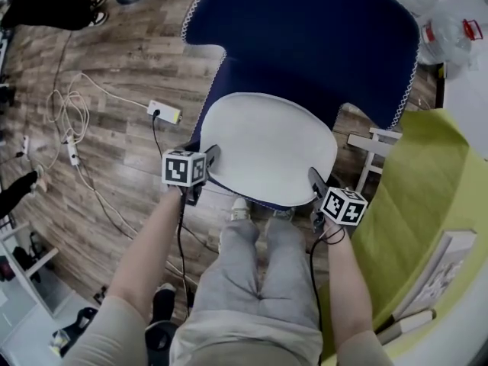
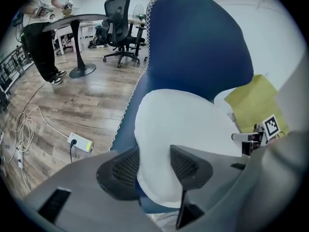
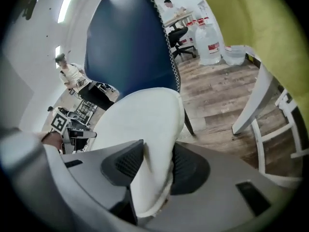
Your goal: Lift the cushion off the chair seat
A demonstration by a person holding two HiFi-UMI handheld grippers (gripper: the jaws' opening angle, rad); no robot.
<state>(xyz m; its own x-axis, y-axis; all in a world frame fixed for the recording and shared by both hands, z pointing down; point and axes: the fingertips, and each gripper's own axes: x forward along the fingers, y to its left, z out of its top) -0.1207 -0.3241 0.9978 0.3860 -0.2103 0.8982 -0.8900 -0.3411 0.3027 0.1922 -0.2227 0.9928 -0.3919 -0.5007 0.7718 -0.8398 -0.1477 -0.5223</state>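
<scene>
Jaws of left gripper (image 2: 154, 163) and right gripper (image 3: 157, 166) clamp opposite edges of cushion (image 1: 267, 147) on chair (image 1: 305, 36)

The right gripper (image 3: 157, 159) has its two dark, mesh-faced jaws pressed on the near edge of the white cushion (image 3: 140, 117), which is pinched narrow between them; beyond the jaws the cushion widens toward the dark blue chair back (image 3: 125, 42) with its white-stitched rim. At the cushion's left side the left gripper (image 3: 79, 132) shows small, its marker cube facing this way. To the right are wooden floor (image 3: 217, 86), a white frame (image 3: 258, 98) and yellow-green fabric (image 3: 251, 18), with large water bottles (image 3: 210, 45) and a black office chair (image 3: 181, 35) farther back.
</scene>
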